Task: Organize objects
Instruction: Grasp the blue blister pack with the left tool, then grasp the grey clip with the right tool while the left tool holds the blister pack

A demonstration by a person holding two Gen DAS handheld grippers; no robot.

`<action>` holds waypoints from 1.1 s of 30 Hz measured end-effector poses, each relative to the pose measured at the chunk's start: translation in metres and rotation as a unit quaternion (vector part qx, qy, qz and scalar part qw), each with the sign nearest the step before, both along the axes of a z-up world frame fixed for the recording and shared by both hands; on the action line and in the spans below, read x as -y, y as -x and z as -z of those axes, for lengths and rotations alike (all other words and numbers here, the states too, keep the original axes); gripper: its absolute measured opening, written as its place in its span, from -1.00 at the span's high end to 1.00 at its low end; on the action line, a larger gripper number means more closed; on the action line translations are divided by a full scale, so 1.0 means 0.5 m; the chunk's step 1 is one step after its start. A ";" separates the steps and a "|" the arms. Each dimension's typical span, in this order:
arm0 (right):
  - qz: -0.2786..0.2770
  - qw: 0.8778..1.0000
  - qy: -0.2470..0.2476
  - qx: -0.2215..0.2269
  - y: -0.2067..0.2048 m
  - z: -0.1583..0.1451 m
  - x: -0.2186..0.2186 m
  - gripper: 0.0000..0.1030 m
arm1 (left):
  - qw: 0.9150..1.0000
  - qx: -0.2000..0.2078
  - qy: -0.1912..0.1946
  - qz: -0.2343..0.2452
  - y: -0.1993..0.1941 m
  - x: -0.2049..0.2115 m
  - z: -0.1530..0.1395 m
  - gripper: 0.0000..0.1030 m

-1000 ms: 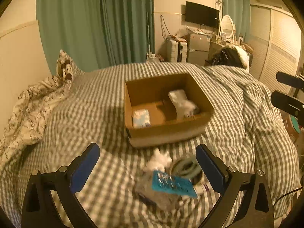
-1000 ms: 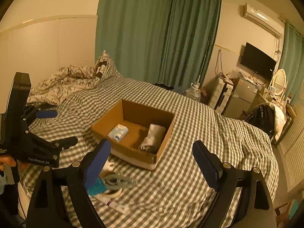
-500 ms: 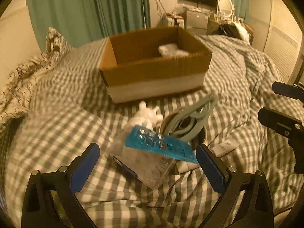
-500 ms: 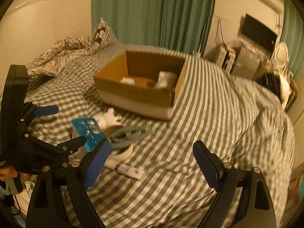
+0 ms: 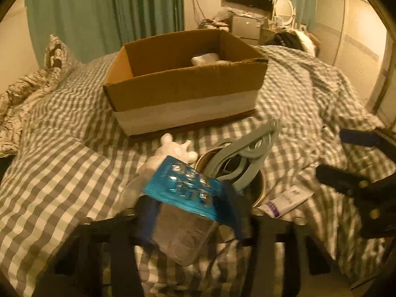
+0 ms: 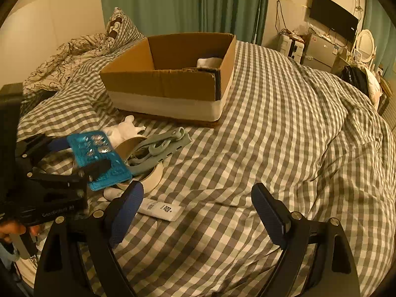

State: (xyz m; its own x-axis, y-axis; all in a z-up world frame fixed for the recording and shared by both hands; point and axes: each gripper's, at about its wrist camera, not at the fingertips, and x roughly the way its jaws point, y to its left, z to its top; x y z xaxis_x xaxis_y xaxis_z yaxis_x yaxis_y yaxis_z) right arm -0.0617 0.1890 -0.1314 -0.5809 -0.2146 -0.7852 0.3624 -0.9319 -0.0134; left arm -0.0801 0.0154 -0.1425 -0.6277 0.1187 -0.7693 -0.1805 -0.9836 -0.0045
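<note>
My left gripper (image 5: pixel 190 212) has closed on a clear packet with a blue card top (image 5: pixel 188 190), also seen in the right wrist view (image 6: pixel 99 158). Beside the packet lie a white soft toy (image 5: pixel 173 151), a tape roll (image 6: pixel 148 175) holding grey hangers (image 5: pixel 250 148), and a white tube (image 6: pixel 160 208). An open cardboard box (image 5: pixel 183 89) stands beyond them with a white bundle (image 5: pixel 205 59) inside. My right gripper (image 6: pixel 198 208) is open and empty above the checked duvet (image 6: pixel 284 128).
A patterned pillow and crumpled floral bedding (image 6: pixel 74 54) lie at the left. Green curtains (image 6: pixel 185 2) hang behind the bed. A TV, cabinets and a mirror (image 6: pixel 334 32) stand at the far right. The right gripper shows at the right edge of the left wrist view (image 5: pixel 366 173).
My left gripper has dropped towards the pile and its jaws have closed from wide open onto the blue-topped packet. My right gripper has come lower and closer, still open.
</note>
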 end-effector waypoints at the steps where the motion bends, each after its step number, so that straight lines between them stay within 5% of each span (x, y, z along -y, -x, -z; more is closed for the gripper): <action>1: -0.001 1.000 -0.001 0.000 -0.002 0.000 0.002 -0.73 | 1.000 0.001 -0.009 0.000 0.001 0.005 -0.004 0.26; 11: -0.005 1.000 0.005 -0.008 -0.001 -0.022 0.014 -0.73 | 0.999 -0.031 -0.030 -0.002 -0.006 0.042 -0.082 0.75; 23: -0.003 0.998 0.031 0.049 0.110 0.057 0.082 -0.73 | 0.998 -0.050 -0.020 -0.027 -0.001 0.083 -0.122 0.85; 30: -0.020 0.995 0.056 0.078 0.129 0.072 0.101 0.20 | 0.998 -0.046 -0.014 -0.034 0.005 0.099 -0.111 0.86; 33: -0.022 0.995 0.072 0.068 0.119 0.052 0.103 0.39 | 0.998 -0.045 -0.017 -0.036 0.003 0.103 -0.114 0.86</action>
State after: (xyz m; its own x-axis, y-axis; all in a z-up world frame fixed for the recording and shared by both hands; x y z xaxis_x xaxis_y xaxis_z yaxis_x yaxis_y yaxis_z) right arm -0.1213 0.1376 -0.1573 -0.4587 -0.3533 -0.8153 0.3920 -0.9039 0.1711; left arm -0.0816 -0.0359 -0.0854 -0.7023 0.0953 -0.7055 -0.1098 -0.9936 -0.0249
